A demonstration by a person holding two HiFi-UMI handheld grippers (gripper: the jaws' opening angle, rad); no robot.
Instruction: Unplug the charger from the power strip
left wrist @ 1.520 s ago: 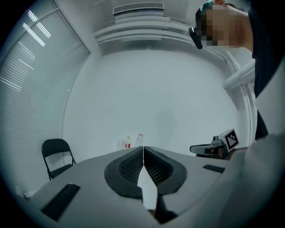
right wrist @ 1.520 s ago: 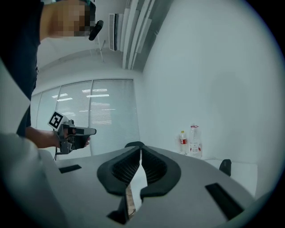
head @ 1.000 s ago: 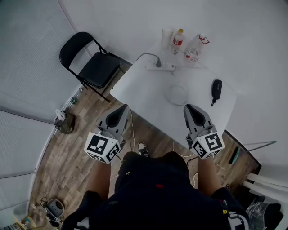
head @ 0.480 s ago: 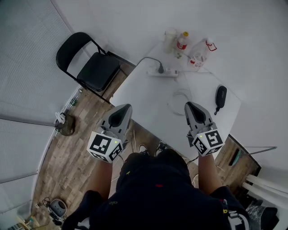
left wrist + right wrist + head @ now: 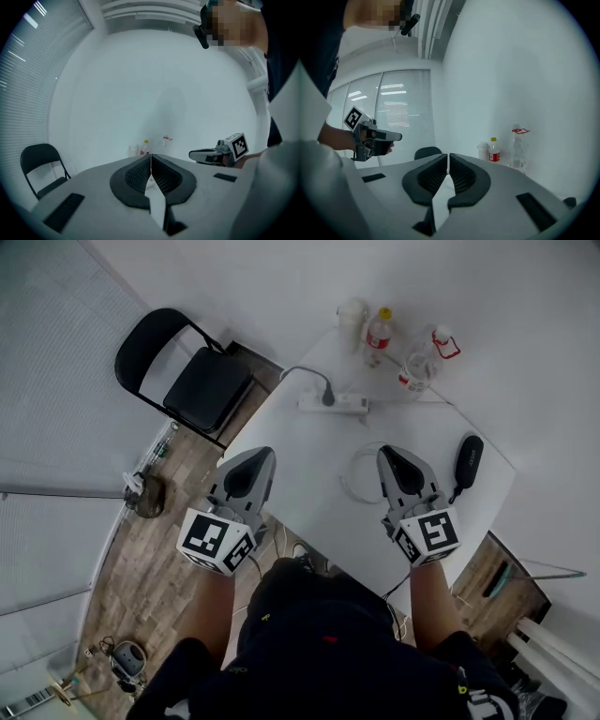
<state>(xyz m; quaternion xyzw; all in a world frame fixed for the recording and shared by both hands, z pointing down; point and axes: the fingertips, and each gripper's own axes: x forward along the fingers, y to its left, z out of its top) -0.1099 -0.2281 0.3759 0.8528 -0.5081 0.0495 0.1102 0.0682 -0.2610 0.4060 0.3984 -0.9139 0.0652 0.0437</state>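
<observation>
A white power strip lies at the far side of the white table. A black charger plug sits in it, its dark cable arching off to the left. My left gripper hovers over the table's near left edge, jaws shut and empty. My right gripper is level with it on the right, also shut and empty, beside a loose white cable coil. Both point toward the strip, well short of it. Each gripper view shows closed jaws: the left gripper and the right gripper.
Two bottles and a white cup stand behind the strip by the wall. A black pouch lies at the table's right. A black folding chair stands to the left on the wooden floor.
Both grippers have moved forward together, from over the floor to over the table's near edge. Their jaws stayed shut.
</observation>
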